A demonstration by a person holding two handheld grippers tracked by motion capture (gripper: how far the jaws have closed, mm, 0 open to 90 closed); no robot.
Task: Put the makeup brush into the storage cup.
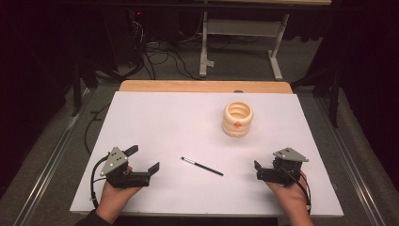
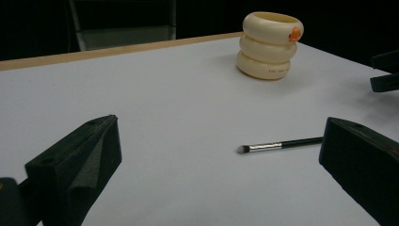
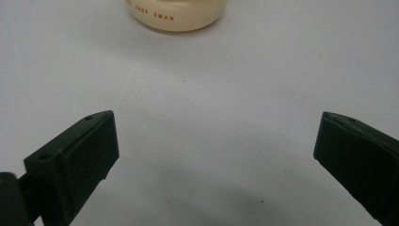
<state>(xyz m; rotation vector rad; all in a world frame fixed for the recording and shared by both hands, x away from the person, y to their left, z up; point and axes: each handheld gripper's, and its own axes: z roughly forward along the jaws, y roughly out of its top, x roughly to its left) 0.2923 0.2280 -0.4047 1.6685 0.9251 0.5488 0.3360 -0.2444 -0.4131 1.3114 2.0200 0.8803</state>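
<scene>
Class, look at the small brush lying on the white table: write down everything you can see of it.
The makeup brush is slim, with a thin black handle, a short shiny silver ferrule and a small pale bristle tip. It lies flat on the white table, slanting, its tip toward the left gripper and its handle end toward the right gripper. Nothing touches it but the table. It sits between the two open grippers, nearer the person than the cream ringed holder.

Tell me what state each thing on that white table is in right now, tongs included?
Left tongs: open, holding nothing, resting low near the table's front edge.
Right tongs: open, holding nothing, aimed toward the holder.
Makeup brush: lying flat on the white table between both tongs, untouched.
Cream ringed holder: standing upright, open at the top; whether anything is inside cannot be told.
</scene>
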